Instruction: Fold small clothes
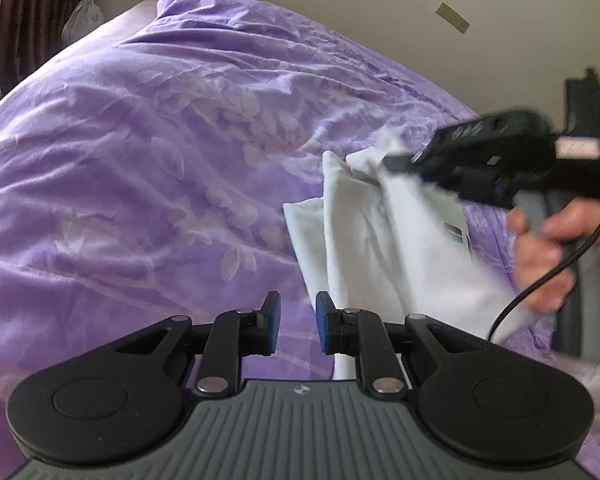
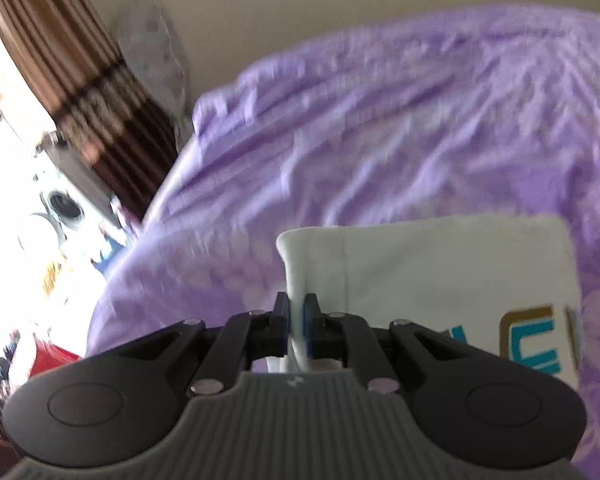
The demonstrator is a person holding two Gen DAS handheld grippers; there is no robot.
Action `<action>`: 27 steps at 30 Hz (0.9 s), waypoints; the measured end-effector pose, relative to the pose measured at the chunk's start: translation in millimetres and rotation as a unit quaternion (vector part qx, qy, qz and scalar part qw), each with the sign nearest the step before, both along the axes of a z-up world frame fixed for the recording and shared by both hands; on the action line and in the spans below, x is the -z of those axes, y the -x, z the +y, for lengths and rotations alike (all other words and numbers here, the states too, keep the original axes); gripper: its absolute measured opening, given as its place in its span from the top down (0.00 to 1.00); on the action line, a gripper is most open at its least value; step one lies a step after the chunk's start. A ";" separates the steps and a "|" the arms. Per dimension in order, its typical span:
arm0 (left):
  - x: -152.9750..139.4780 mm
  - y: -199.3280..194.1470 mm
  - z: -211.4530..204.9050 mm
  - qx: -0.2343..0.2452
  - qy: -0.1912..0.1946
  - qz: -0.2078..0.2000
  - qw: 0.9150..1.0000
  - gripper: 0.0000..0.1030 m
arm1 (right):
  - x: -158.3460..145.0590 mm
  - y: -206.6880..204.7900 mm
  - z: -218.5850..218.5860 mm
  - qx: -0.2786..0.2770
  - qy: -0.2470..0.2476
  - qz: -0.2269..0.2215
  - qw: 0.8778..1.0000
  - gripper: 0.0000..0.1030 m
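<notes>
Right tool [image 2: 297,322] pinched tight on the edge of the white shirt [image 2: 440,272], lifted off the purple bed cover [image 2: 380,140]. Left tool [image 1: 298,324] a little open, empty, shirt just right of it. Only left view: hand [image 1: 548,252] gripping the right tool.

Both views ride just behind their own tongs, angled down across the bed [image 1: 140,160]. The left wrist view looks toward the far wall, taking in the right tongs [image 1: 392,162] at its right. The right wrist view sits close over the white garment [image 2: 440,272], curtain [image 2: 80,80] far left. Both share the purple cover and garment.
</notes>
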State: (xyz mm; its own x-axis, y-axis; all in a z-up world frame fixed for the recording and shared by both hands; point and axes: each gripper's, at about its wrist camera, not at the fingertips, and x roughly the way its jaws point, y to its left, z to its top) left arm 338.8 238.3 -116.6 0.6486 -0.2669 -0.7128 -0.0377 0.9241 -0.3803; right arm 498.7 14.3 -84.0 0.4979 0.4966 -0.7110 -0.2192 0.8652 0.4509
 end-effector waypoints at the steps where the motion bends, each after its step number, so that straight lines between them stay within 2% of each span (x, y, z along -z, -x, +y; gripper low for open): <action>1: 1.7 0.3 0.9 -0.001 0.001 0.002 1.000 0.80 | 11.7 -2.6 3.9 -0.010 -0.005 0.018 1.000 0.98; 3: 4.7 0.5 2.3 -0.003 0.001 0.004 1.000 0.80 | 28.4 -3.1 10.2 -0.026 -0.015 0.041 0.999 0.98; 7: 6.9 -0.6 2.2 -0.003 0.002 0.010 1.000 0.80 | 43.6 -7.2 18.6 -0.036 -0.008 0.044 0.998 0.97; 11: -2.1 3.0 -0.9 -0.001 0.008 0.002 1.000 0.80 | 43.7 -11.6 16.5 -0.047 -0.034 0.077 0.995 0.80; 15: -14.8 11.1 -5.2 0.002 0.021 -0.007 1.000 0.80 | 11.5 12.5 10.2 -0.085 -0.014 0.028 0.996 0.79; 20: -24.5 24.6 -11.2 0.016 0.081 -0.007 0.997 0.71 | -25.7 51.8 -23.8 -0.107 0.021 -0.030 0.994 0.78; 24: -23.7 31.8 -21.5 0.022 0.099 0.002 0.995 0.63 | -34.0 88.4 -68.0 -0.109 0.051 -0.056 0.991 0.78; 27: -17.2 33.2 -26.2 0.022 0.118 0.022 0.993 0.59 | -27.8 115.4 -101.7 -0.106 0.077 -0.062 0.989 0.78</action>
